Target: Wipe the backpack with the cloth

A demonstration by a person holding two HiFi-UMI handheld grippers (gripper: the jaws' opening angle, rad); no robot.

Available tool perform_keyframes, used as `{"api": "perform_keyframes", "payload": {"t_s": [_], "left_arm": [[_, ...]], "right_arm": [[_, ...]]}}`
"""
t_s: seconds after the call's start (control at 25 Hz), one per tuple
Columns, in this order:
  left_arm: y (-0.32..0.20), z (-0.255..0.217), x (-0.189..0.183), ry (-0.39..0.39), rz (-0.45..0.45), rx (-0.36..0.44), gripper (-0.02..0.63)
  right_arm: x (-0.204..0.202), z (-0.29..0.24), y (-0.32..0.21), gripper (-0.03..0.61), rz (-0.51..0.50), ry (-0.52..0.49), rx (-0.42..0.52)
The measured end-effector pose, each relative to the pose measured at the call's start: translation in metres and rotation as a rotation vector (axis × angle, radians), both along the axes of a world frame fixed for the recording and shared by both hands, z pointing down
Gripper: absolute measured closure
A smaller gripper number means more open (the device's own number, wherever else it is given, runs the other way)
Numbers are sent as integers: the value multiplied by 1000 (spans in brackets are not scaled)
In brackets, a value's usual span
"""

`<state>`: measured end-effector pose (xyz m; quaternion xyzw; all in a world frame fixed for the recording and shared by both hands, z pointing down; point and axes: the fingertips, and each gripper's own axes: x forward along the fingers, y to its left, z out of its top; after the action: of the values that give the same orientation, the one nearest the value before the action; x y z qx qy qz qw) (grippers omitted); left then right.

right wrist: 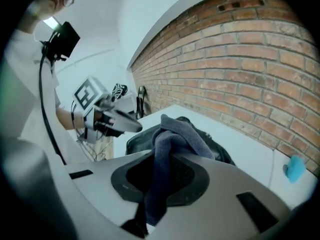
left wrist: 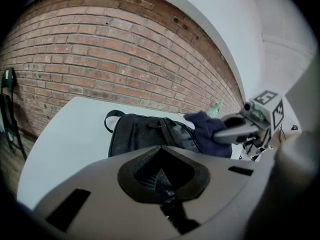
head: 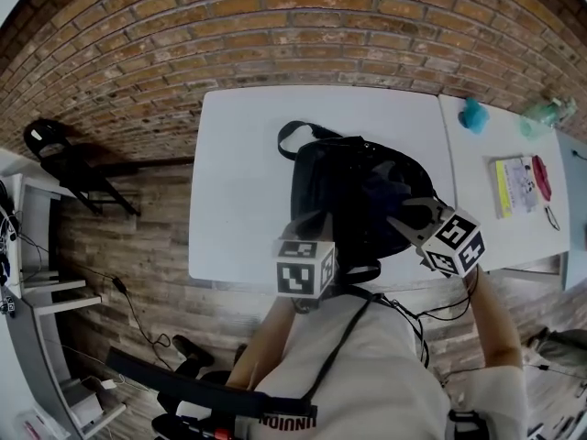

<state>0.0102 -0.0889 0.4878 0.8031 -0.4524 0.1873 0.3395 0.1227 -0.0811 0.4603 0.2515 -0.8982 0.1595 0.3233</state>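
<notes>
My left gripper (left wrist: 162,176) sits at the near edge of the black backpack (head: 353,195). Its jaws are pressed together on a black strap (left wrist: 168,193), which runs down out of the dark pocket between them. I cannot tell where that strap joins the backpack.

My right gripper (right wrist: 159,176) is at the backpack's near right corner. It pinches a dark blue cloth (right wrist: 172,144), which bunches up above the jaws and hangs down through them in a narrow fold. Seen from the left gripper view, the bunched end of the cloth rests against the right end of the backpack, on its upper side.

The backpack lies flat on a white table (head: 238,191), closer to the table's near right part than to its far left. The backpack's carry loop (head: 292,136) curls out at its far left corner and rests on the tabletop.

A brick wall (head: 275,26) rises beyond the backpack, past the table's far edge. Right of the backpack a second white table (head: 486,236) butts against the first. On it a teal object (head: 473,115) lies well apart from the backpack, and a yellow-edged booklet (head: 515,186) lies nearer me. Far to the left of the backpack a black folding chair (head: 64,159) leans by the wall.
</notes>
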Motion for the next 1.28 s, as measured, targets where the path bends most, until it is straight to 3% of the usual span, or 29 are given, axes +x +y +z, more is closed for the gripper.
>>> {"api": "perform_keyframes", "payload": {"t_s": [0.2,0.44,0.64,0.92,1.28], "left_arm": [[0,-1,-4,0,-10,1,609],[0,0,-8,-2,-23,-3,609],[1,1,-12,-1,-33,-9,609],[0,8,-21,2,-49,-25,609],[-2,7,-17,6,-36,-19,609]], "right_arm": [[0,-35,-82,540,131,-32,206],[-16,-29,-149,540,247,-35,314],[-26,8,-173,540,300,20,281],[-29,52,-176,540,299,128,236],[-30,59,-164,540,266,156,229]]}}
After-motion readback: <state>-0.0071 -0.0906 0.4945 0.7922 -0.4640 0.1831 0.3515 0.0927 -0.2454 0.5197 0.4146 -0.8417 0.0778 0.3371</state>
